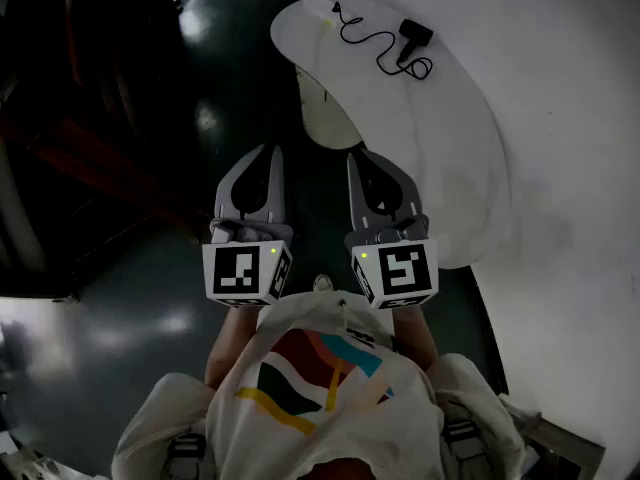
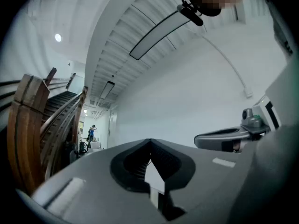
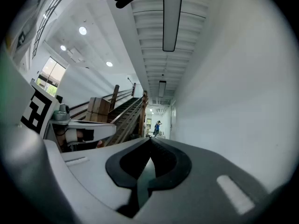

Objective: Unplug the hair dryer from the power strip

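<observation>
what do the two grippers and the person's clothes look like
Both the left gripper and right gripper have pale grey, curved jaws with dark ribbed inner pads. Each carries a white cube printed with black square markers and a small green light. The person wears a white top with a teal, orange, yellow and dark green print.

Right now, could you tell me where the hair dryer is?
Head view, upper right: the hair dryer lies far along the white table, cord trailing left.
</observation>
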